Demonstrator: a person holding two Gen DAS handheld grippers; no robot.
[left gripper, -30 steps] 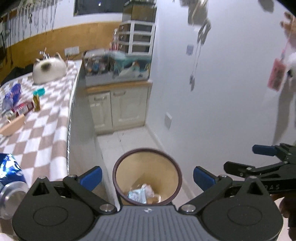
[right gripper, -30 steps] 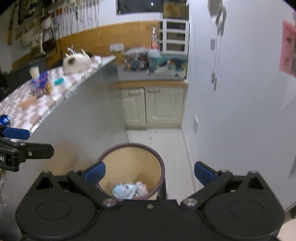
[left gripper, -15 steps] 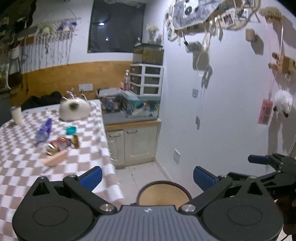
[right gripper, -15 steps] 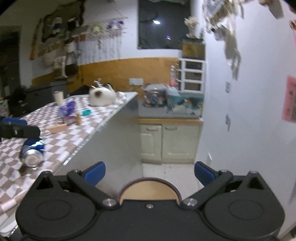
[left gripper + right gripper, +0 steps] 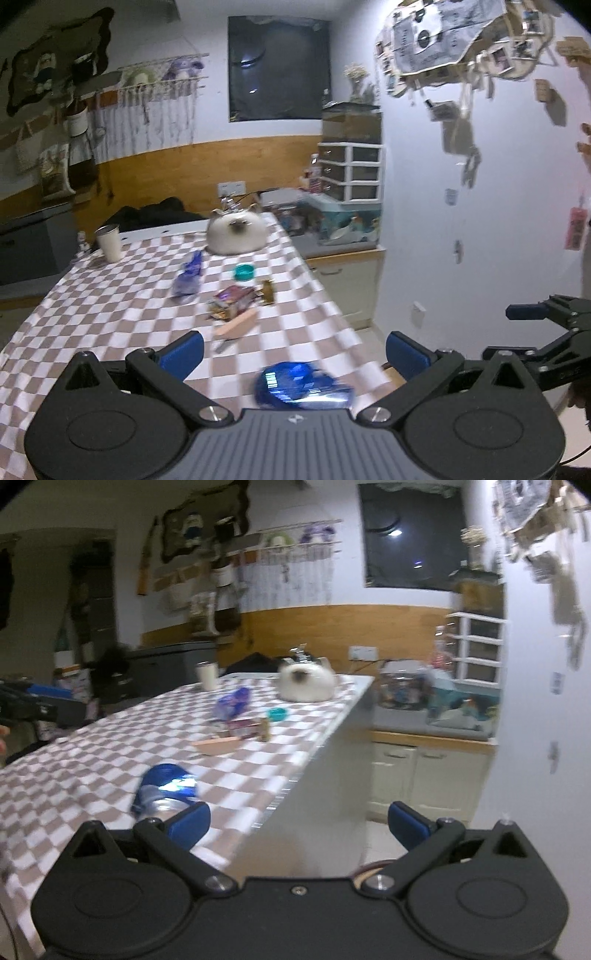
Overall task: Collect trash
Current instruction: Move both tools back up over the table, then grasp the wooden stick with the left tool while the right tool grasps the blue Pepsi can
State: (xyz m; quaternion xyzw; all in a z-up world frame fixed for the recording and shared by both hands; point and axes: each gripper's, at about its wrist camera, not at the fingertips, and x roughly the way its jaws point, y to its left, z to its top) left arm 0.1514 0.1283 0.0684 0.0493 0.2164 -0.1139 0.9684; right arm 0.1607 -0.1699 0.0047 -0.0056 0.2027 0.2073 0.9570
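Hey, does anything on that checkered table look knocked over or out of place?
Yes. A blue can lies on its side near the checkered table edge. Farther back lie a blue wrapper and a snack packet.

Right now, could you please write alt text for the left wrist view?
An open left gripper hovers over a checkered table, a blue can lying just ahead between its fingers. Farther back lie wrappers, a teal dish and a cup.

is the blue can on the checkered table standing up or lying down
Lying down. The blue can rests on its side on the checkered table, its silver end facing the right wrist camera.
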